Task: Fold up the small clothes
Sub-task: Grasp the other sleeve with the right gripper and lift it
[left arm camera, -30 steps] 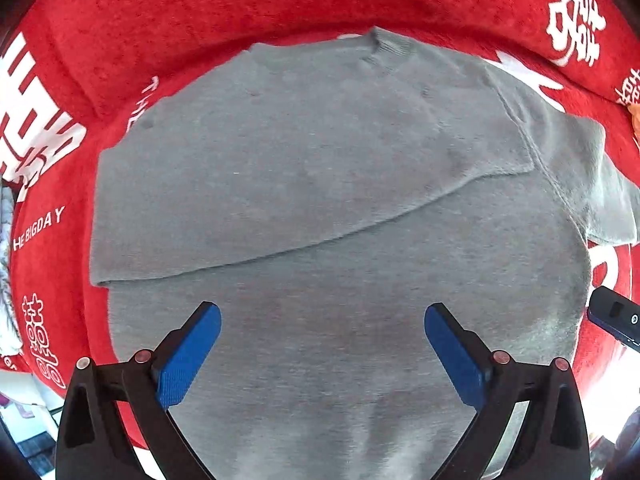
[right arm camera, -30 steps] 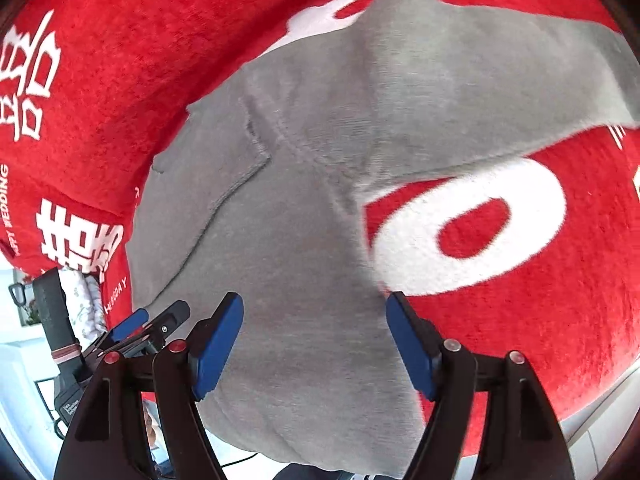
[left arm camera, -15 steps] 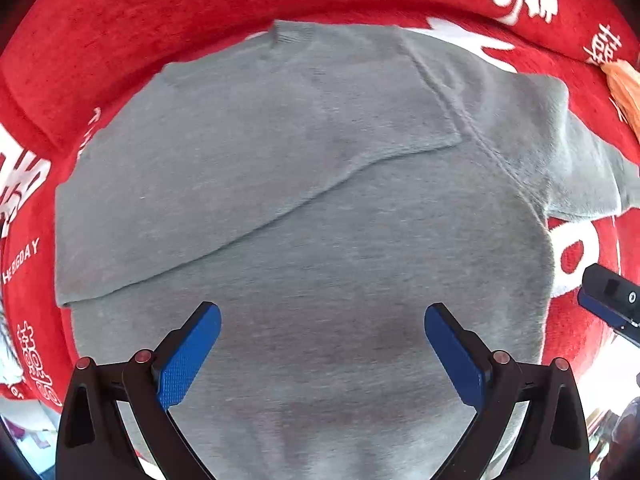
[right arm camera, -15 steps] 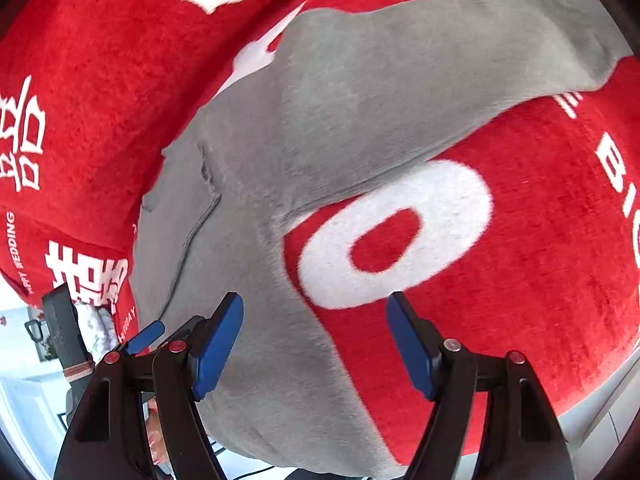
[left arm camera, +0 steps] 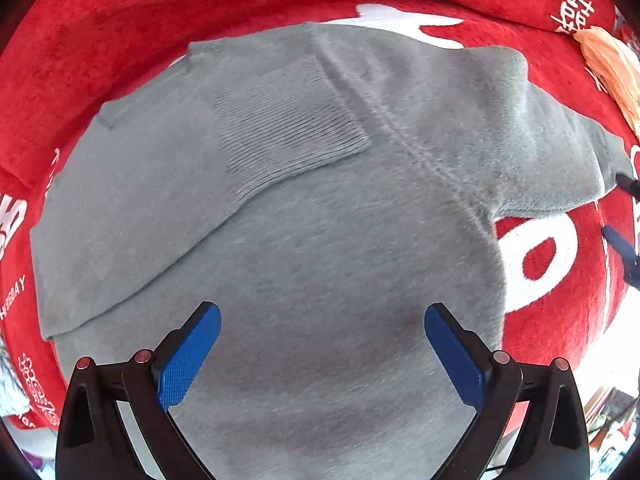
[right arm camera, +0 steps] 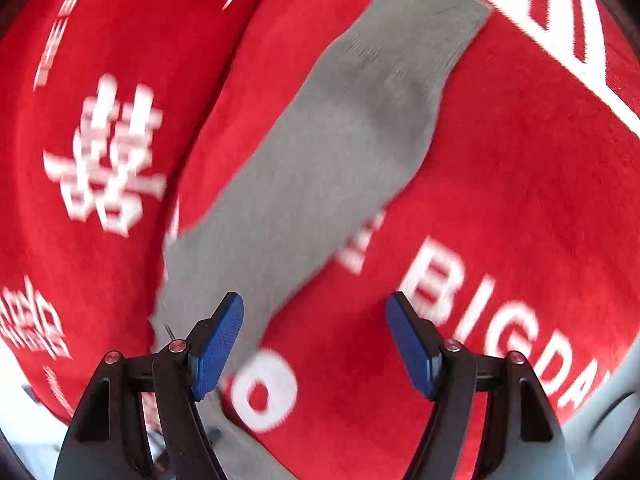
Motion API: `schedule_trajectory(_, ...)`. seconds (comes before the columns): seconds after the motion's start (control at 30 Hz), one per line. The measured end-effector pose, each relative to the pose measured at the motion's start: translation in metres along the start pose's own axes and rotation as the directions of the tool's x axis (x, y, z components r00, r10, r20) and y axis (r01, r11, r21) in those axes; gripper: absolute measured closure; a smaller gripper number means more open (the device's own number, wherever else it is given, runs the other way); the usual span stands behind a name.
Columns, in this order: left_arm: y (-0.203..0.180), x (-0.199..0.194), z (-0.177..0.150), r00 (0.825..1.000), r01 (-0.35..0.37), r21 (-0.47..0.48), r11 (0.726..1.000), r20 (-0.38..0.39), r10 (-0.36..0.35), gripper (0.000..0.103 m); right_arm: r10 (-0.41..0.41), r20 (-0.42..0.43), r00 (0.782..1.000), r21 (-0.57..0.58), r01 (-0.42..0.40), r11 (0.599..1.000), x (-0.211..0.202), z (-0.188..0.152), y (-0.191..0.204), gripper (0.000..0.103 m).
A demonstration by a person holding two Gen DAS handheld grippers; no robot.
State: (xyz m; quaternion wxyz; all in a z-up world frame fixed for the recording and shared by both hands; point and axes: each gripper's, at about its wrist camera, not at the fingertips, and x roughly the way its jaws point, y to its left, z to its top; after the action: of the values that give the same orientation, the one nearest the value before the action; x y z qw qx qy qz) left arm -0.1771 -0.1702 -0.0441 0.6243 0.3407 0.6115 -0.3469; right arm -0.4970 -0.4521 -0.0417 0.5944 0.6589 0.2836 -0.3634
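Observation:
A small grey sweater [left arm camera: 304,240] lies flat on a red cloth with white lettering. One sleeve, ending in a ribbed cuff [left arm camera: 288,136], is folded across its chest. My left gripper [left arm camera: 322,320] hangs open over the sweater's lower body, holding nothing. The other sleeve [right arm camera: 332,152] stretches out straight over the red cloth in the right wrist view, its cuff at the far end. My right gripper [right arm camera: 316,320] stands open above the near part of that sleeve, with nothing between its blue pads. The right gripper's tip [left arm camera: 622,236] shows at the left view's right edge.
The red cloth [right arm camera: 500,168] covers the whole surface, with a raised fold [left arm camera: 200,4] along the back. An orange tassel [left arm camera: 612,68] lies at the far right. The surface's edge and a pale floor [right arm camera: 608,420] show at the lower right.
Both grippers slid to the right over the sweater. The right one swung off the sweater's body and turned until the outstretched sleeve lies ahead of it. Both stayed open.

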Motion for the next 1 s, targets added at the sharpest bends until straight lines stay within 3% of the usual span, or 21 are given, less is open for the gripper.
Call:
schedule_trajectory(0.27,-0.026,-0.002,0.020,1.000,0.020,-0.004,1.000,0.009,-0.020,0.001,0.135,0.101,0.986,0.215,-0.154,0.964,0.011,0.054,-0.036,0.026)
schedule_trajectory(0.47,-0.036,-0.008,0.041,0.999,0.042,-0.031,0.999,0.025,-0.042,0.001,0.284,0.184,0.941,0.391,-0.335,0.857,0.013,0.054,-0.069,0.028)
schedule_trajectory(0.5,-0.026,-0.006,0.045,0.999,0.046,-0.035,0.998,0.026,-0.045,0.001,0.296,0.186,0.937,0.409,-0.348,0.844,0.015,0.053,-0.071,0.039)
schedule_trajectory(0.53,-0.025,-0.006,0.047,0.998,0.048,-0.043,0.998,0.030,-0.047,0.001,0.312,0.180,0.933,0.428,-0.360,0.829,0.015,0.052,-0.076,0.064)
schedule_trajectory(0.6,-0.017,-0.008,0.048,0.998,0.053,-0.052,0.997,0.040,-0.051,0.001,0.372,0.165,0.914,0.462,-0.404,0.789,0.023,0.050,-0.081,0.097)
schedule_trajectory(0.7,-0.008,-0.011,0.047,0.997,0.054,-0.069,0.996,0.057,-0.050,0.001,0.411,0.174,0.895,0.414,-0.445,0.794,0.019,0.051,-0.071,0.097)
schedule_trajectory(0.8,0.011,-0.017,0.044,0.996,0.061,-0.091,0.994,0.065,-0.055,0.001,0.497,0.159,0.853,0.353,-0.519,0.778,0.015,0.051,-0.046,0.097)
schedule_trajectory(0.93,0.035,-0.022,0.034,0.995,0.064,-0.129,0.990,0.088,-0.053,0.001,0.593,0.089,0.801,0.254,-0.593,0.764,0.013,0.049,0.008,0.097)
schedule_trajectory(1.0,0.049,-0.022,0.026,0.994,0.062,-0.149,0.987,0.099,-0.047,0.001,0.615,0.049,0.787,0.215,-0.610,0.763,0.014,0.045,0.033,0.097)
